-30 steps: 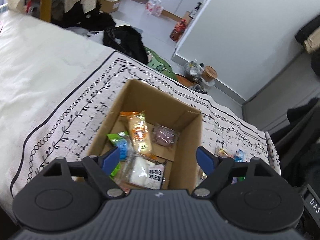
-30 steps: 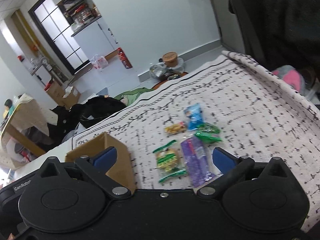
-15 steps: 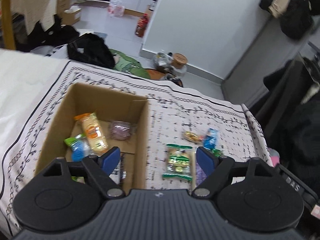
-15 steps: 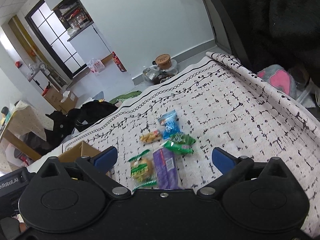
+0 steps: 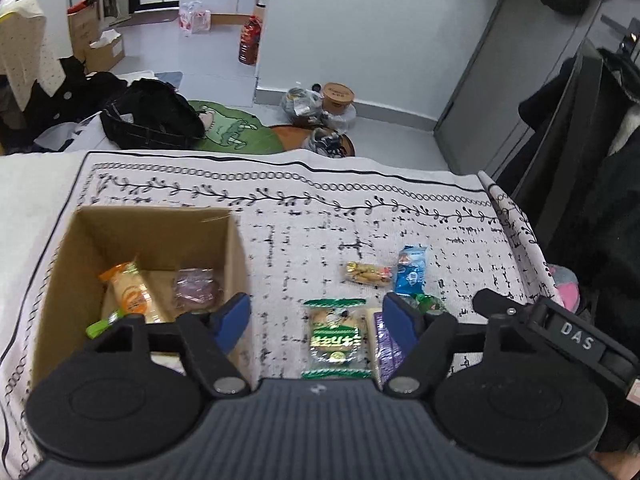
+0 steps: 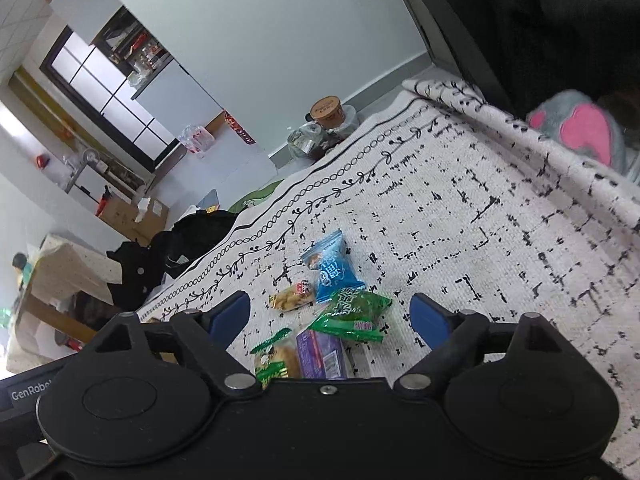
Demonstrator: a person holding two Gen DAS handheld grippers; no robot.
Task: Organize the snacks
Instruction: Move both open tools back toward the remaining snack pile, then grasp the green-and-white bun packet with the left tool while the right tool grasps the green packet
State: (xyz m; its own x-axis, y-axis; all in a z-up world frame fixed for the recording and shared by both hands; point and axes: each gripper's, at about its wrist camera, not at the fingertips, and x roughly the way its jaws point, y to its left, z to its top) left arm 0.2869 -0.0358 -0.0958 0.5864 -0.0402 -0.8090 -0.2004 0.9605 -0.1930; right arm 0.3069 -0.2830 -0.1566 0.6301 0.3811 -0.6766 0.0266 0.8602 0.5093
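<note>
An open cardboard box (image 5: pixel 154 232) stands on the patterned cloth at the left. It holds an orange packet (image 5: pixel 128 296), a purple round packet (image 5: pixel 196 290) and other wrappers. To its right lie loose snacks: a green-edged cracker packet (image 5: pixel 336 336), a purple packet (image 6: pixel 320 354), a green packet (image 6: pixel 352 314), a blue packet (image 6: pixel 332 266) and a small yellow packet (image 6: pixel 290 298). My left gripper (image 5: pixel 316 320) is open above the cracker packet, beside the box wall. My right gripper (image 6: pixel 329 318) is open just above the green and purple packets. Neither holds anything.
The patterned cloth (image 5: pixel 360 216) ends at a far edge, with a black bag (image 5: pixel 152 120), a green mat and a brown tub (image 5: pixel 338 94) on the floor beyond. A pink and grey plush item (image 6: pixel 580 132) and dark clothing border the right side.
My left gripper has swung right, from over the box to the loose snacks beside it. My right gripper has come closer to the snack pile. Both stay open.
</note>
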